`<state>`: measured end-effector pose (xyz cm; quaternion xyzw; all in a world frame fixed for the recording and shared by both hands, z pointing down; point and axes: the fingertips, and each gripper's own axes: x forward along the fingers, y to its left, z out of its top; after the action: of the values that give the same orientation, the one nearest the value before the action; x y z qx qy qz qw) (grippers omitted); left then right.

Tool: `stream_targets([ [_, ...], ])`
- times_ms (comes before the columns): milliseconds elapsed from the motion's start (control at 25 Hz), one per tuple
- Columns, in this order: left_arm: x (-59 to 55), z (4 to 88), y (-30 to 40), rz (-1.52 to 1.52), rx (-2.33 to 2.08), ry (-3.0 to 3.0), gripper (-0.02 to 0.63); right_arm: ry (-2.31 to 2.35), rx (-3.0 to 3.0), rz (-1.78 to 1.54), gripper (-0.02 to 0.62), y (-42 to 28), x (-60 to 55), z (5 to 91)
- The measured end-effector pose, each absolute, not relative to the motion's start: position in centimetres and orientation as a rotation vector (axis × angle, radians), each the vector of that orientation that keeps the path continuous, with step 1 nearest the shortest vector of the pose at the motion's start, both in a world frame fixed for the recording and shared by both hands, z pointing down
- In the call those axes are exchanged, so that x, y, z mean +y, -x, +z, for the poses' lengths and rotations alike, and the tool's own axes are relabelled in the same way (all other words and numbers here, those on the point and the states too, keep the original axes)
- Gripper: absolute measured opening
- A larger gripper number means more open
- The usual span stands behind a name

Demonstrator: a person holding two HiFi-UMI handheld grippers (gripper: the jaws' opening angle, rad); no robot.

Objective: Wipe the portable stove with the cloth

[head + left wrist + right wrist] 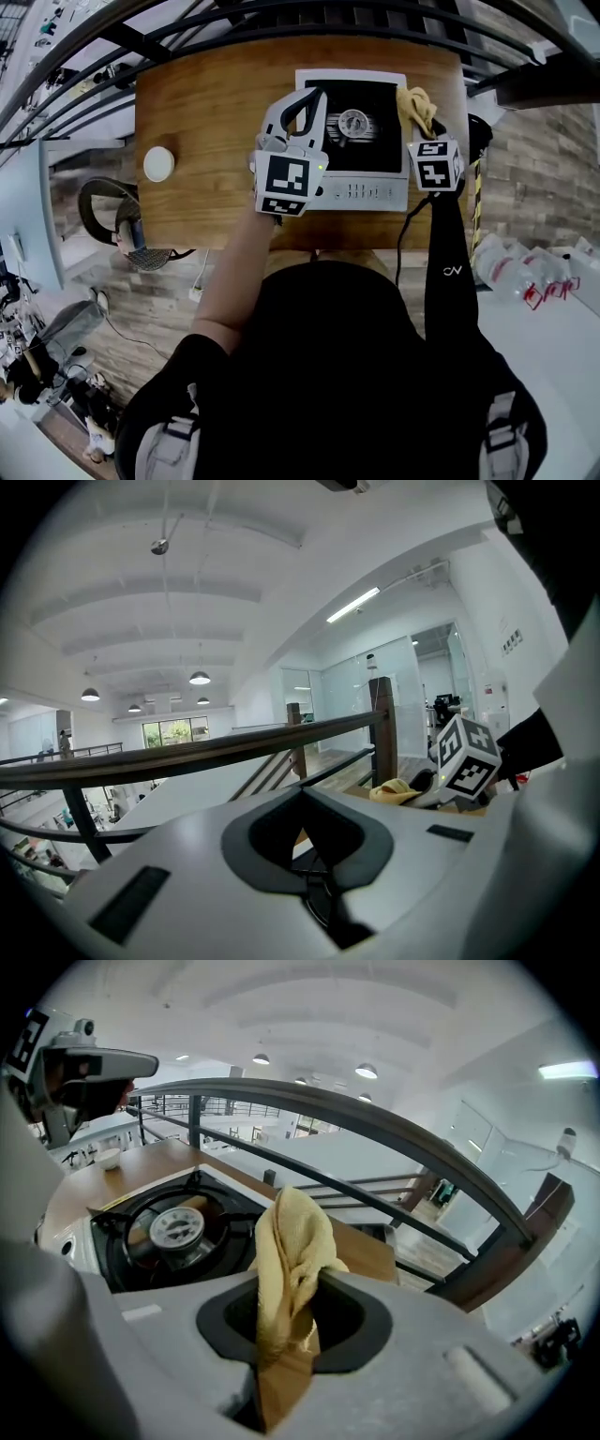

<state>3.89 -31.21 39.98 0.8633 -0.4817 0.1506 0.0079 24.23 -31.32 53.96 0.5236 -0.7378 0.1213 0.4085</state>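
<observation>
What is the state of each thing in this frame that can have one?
portable stove: burner bare, no flame visible.
left gripper: shut, nothing between its jaws.
right gripper: shut on the yellow cloth.
yellow cloth: bunched, sticking up past the jaws.

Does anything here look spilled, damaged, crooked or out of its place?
Nothing stands out. The portable stove sits square on the table, with no spill visible. The cloth is simply bunched in the right claw.
</observation>
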Motion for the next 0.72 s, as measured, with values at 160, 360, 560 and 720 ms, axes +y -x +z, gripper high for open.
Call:
stream_targets([
  [160,-29.1,40.0,-4.3,0.46,-1.5,-2.714,0.006,-1.258,-1.873,0.317,0.08,-24.0,-26.3,54.5],
  [360,-25.7,41.3,-5.2,0.47,-1.454,-2.735,0.005,-1.201,-1.872,0.335,0.081,-24.3,-20.0,55.5],
  [560,-22.6,42.4,-6.1,0.494,-1.398,-2.76,0.006,-1.144,-1.856,0.376,0.08,-24.4,-13.5,56.3],
  [720,-21.1,42.8,-6.1,0.519,-1.373,-2.764,0.006,-1.112,-1.871,0.38,0.08,-23.8,-10.5,56.3],
])
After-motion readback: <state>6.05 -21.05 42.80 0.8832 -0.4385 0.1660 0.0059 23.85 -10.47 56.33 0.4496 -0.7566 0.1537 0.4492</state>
